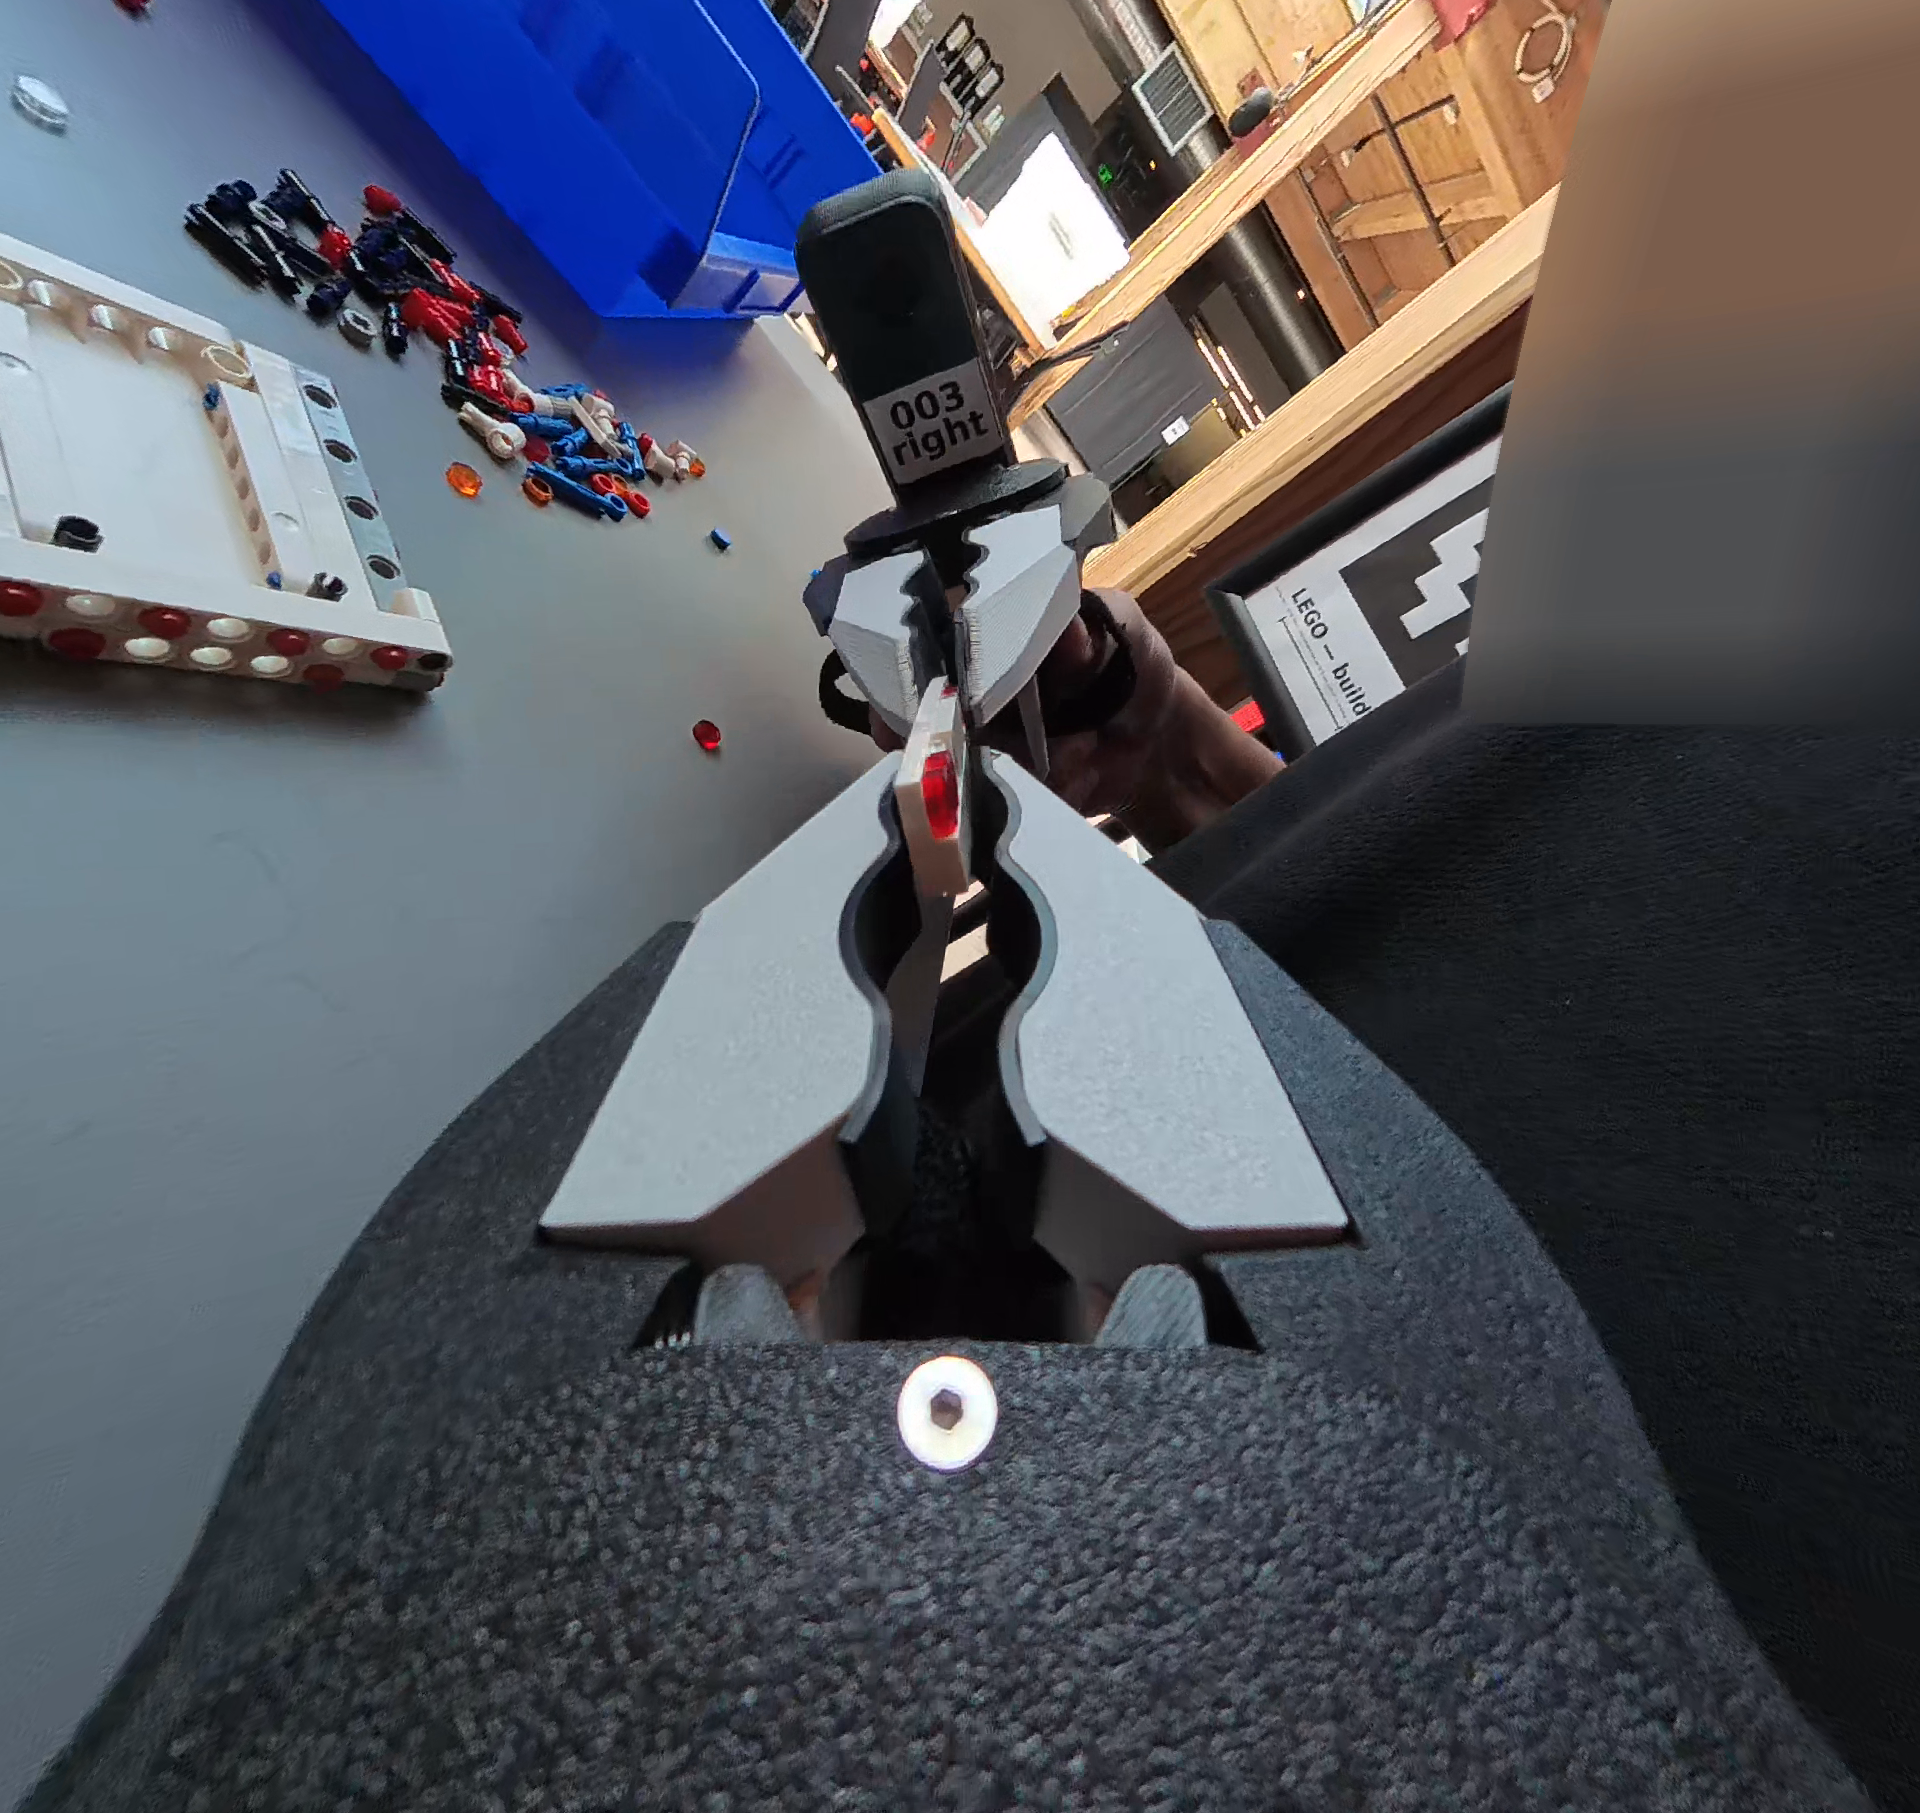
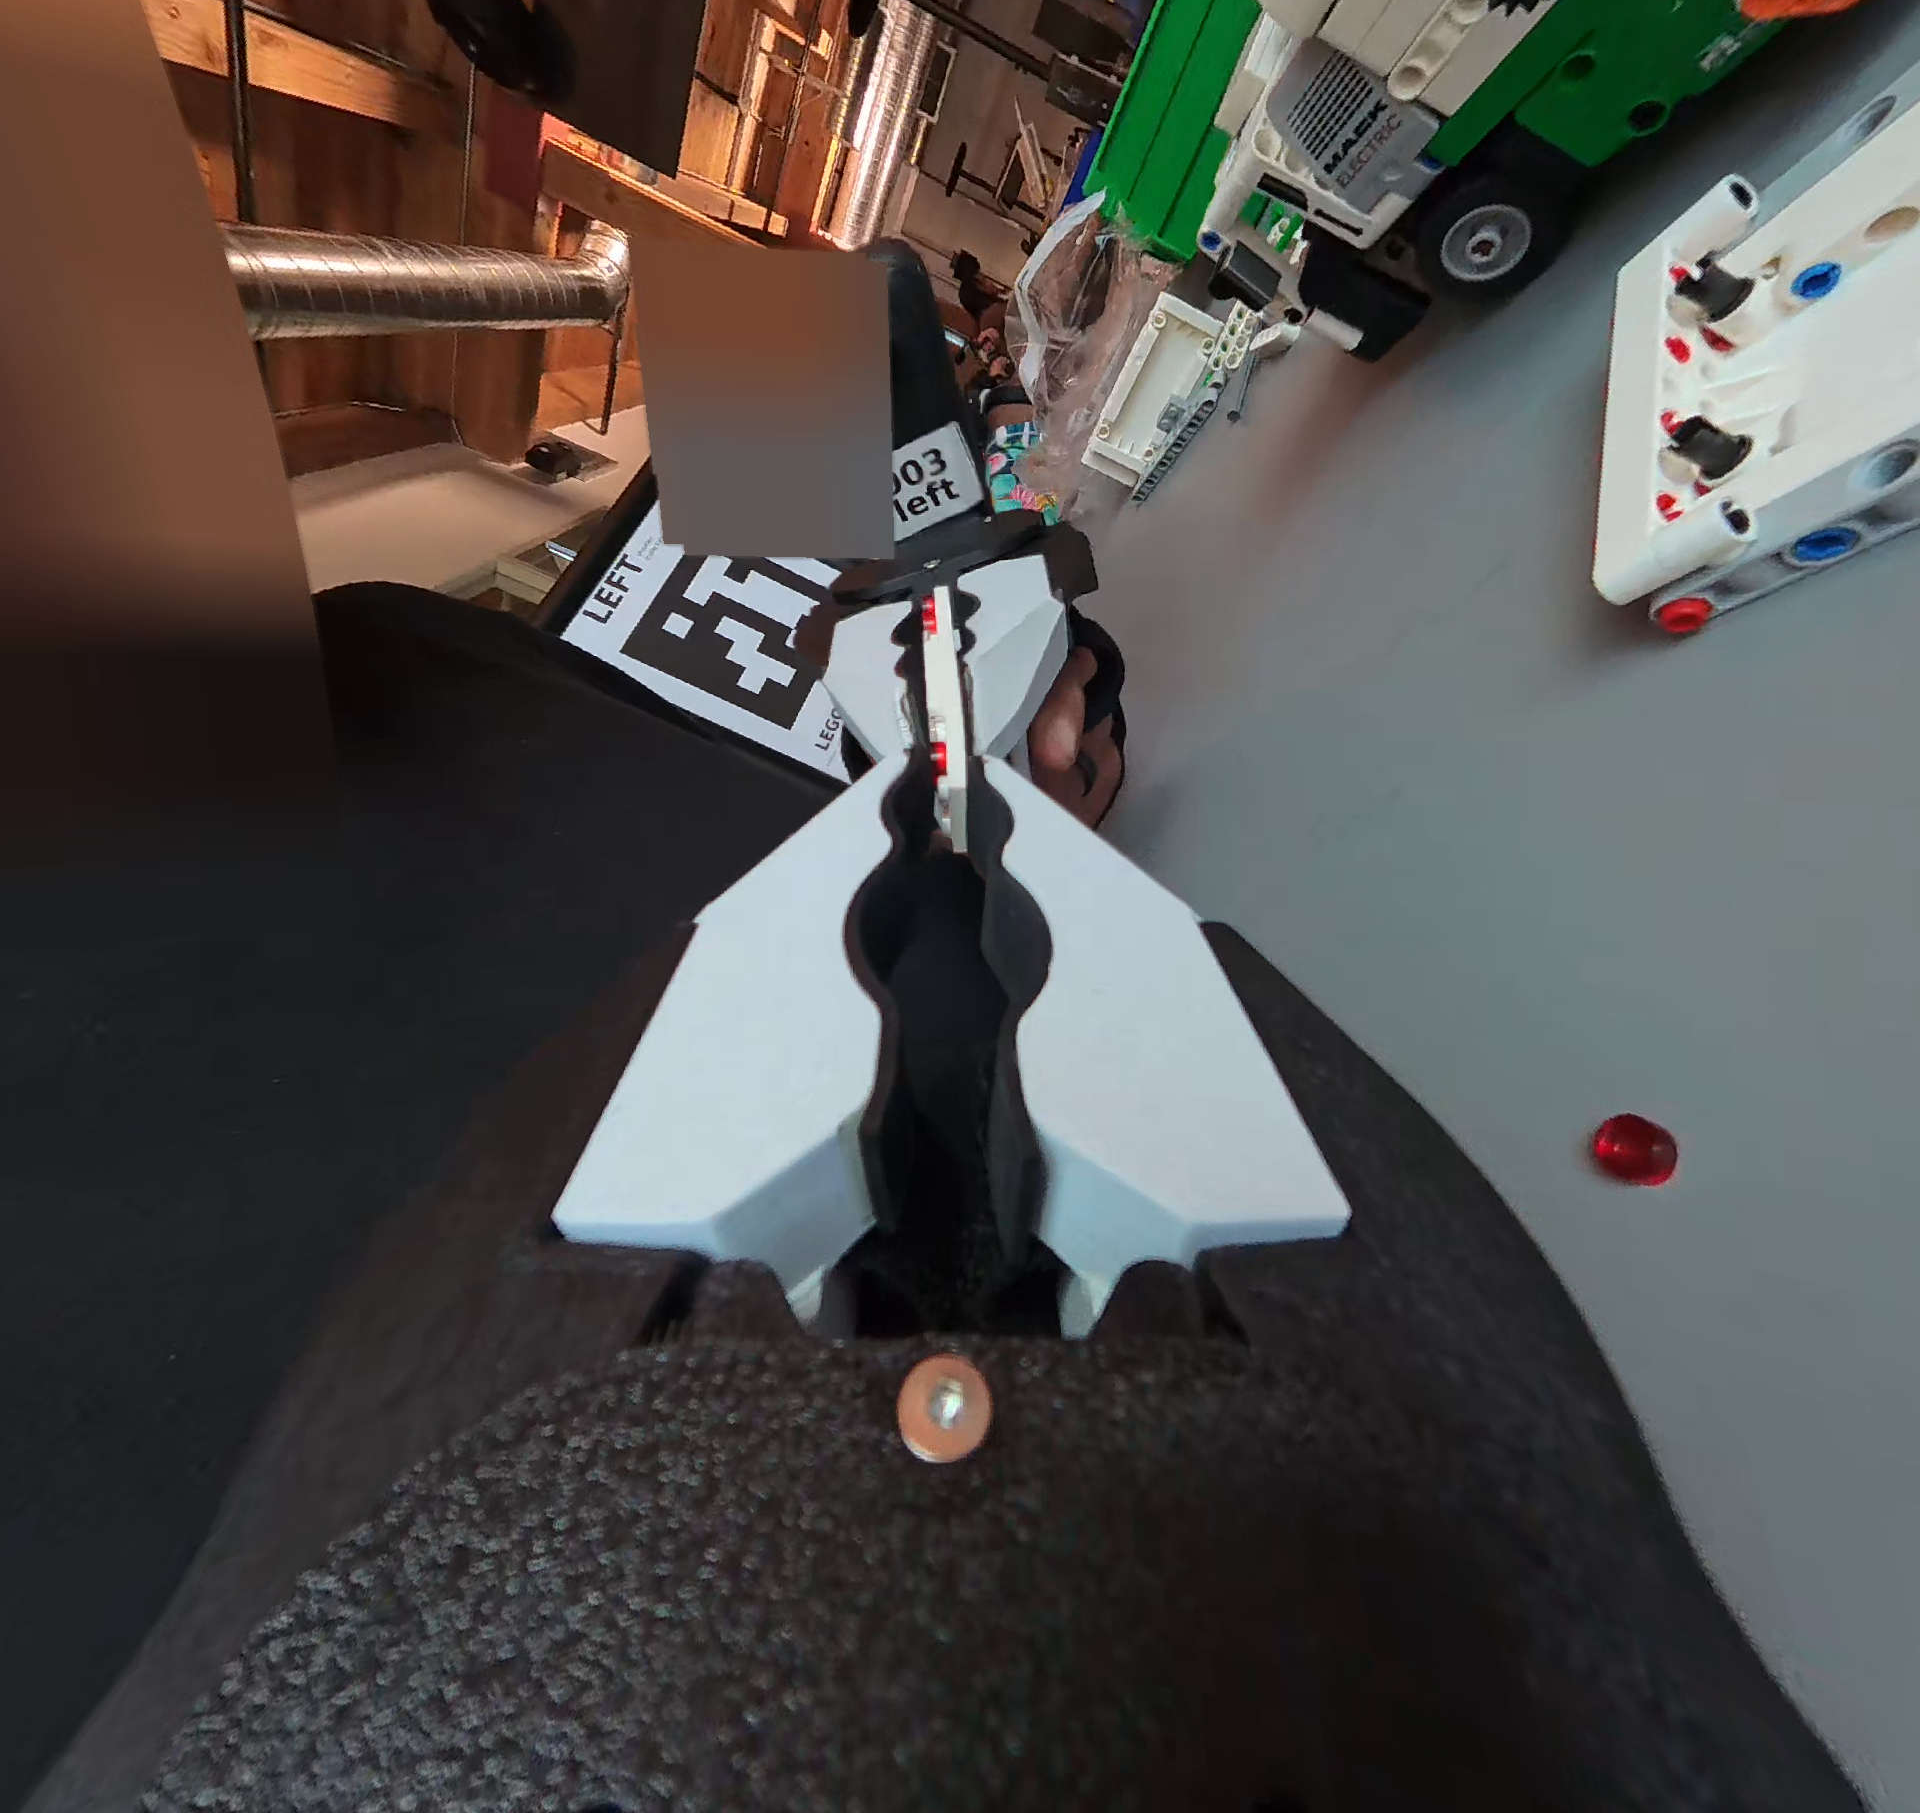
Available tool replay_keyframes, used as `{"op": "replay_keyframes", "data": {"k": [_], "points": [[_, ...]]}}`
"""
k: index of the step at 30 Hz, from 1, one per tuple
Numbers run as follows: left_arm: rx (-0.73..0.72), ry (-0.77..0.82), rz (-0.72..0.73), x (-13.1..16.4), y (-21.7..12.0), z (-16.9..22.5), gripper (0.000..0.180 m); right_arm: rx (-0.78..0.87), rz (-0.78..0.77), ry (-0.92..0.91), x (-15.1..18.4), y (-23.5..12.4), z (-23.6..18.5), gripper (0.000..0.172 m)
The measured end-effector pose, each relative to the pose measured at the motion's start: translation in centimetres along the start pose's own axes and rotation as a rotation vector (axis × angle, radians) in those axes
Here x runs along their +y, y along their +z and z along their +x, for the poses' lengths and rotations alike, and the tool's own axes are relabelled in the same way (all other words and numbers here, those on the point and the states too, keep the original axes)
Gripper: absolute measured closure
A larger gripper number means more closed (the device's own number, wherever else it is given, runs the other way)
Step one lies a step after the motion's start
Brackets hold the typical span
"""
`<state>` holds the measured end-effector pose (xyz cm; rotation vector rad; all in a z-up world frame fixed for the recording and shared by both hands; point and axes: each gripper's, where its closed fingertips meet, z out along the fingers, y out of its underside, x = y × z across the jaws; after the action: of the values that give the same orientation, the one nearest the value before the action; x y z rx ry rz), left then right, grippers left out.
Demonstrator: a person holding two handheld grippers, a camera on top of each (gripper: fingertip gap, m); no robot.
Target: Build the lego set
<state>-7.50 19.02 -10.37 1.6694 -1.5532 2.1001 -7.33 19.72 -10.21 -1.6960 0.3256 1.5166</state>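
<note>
**Both grippers clamped on one thin white plate**

A thin white plate [image 1: 935, 807] carrying small red studs hangs edge-on in the air between the two grippers, above the grey table [image 1: 416, 932]. The left gripper [image 1: 940, 787] has its jaws nearly closed, both grey fingertips pressing the flat faces of one end of the plate. The right gripper [image 2: 951, 797] faces it tip to tip, its jaws equally narrow and pressed on the other end. A hand [image 1: 1132, 714] wraps the right gripper's handle; each gripper's black camera stalk carries a white label with printing.

On the table, a loose red stud [image 2: 1633, 1148] lies near the right gripper. Farther off are a white panel assembly [image 1: 208, 516] with red and white pins along its edge, a heap of small pins [image 1: 468, 350] in black, red, blue and tan, and a blue bin [image 1: 623, 101]. The right wrist view adds another white panel [image 2: 1766, 392] with blue and red pins, and a green and white toy truck [image 2: 1455, 101] with lettering on its grille. A framed sheet [image 2: 707, 641] with a black-and-white marker pattern and printed text stands just behind the grippers.
</note>
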Motion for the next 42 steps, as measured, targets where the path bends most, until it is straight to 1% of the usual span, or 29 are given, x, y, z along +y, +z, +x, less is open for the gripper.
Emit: {"op": "replay_keyframes", "data": {"k": [2,4,10,16,19,20,21,22,25,28,30,32,36,38,42], "points": [[-0.012,0.011,-0.019,0.2,0.1,-0.2,0.176,0.015,-0.010,-0.027,0.2,-0.1,0.2,0.167],[0.006,-0.023,-0.020,0.4,0.2,-0.3,0.176,0.042,-0.019,-0.071,0.2,-0.1,0.4,0.166],[0.033,-0.036,-0.049,1.0,0.7,-0.1,0.176,0.058,-0.109,-0.142,0.7,-0.6,0.5,0.166],[0.045,-0.048,-0.066,1.0,1.0,-0.3,0.176,0.071,-0.164,-0.175,0.9,-1.0,0.5,0.167],[0.055,-0.086,-0.049,0.8,1.0,-0.4,0.175,0.082,-0.156,-0.175,0.6,-1.0,0.6,0.166],[0.052,-0.099,-0.039,0.7,1.0,-0.5,0.176,0.099,-0.162,-0.182,0.6,-1.1,0.7,0.163],[0.041,-0.114,-0.028,0.6,0.9,-0.8,0.176,0.136,-0.170,-0.205,0.6,-1.6,1.2,0.149],[0.031,-0.131,-0.020,0.5,0.8,-1.1,0.176,0.214,-0.177,-0.256,0.6,-2.5,2.1,0.147],[-0.025,-0.171,-0.010,0.4,0.6,-2.3,0.176,0.577,-0.263,-0.517,0.8,-6.0,6.2,0.149],[-0.079,-0.184,-0.030,0.8,0.8,-3.1,0.175,0.816,-0.393,-0.774,1.6,-7.7,8.2,0.153],[-0.097,-0.186,-0.050,1.1,1.1,-3.4,0.175,0.873,-0.373,-0.861,1.2,-7.7,8.2,0.159],[-0.104,-0.188,-0.065,1.3,1.2,-3.6,0.175,0.893,-0.379,-0.878,1.2,-7.8,8.4,0.159],[-0.116,-0.183,-0.075,1.5,1.4,-3.7,0.175,0.891,-0.396,-0.892,1.0,-7.7,8.6,0.161],[-0.130,-0.177,-0.076,1.5,1.4,-3.8,0.175,0.886,-0.410,-0.915,1.0,-7.5,8.6,0.165],[-0.195,-0.179,-0.073,1.7,1.4,-4.7,0.175,0.893,-0.422,-0.973,0.8,-6.9,7.9,0.166]]}}
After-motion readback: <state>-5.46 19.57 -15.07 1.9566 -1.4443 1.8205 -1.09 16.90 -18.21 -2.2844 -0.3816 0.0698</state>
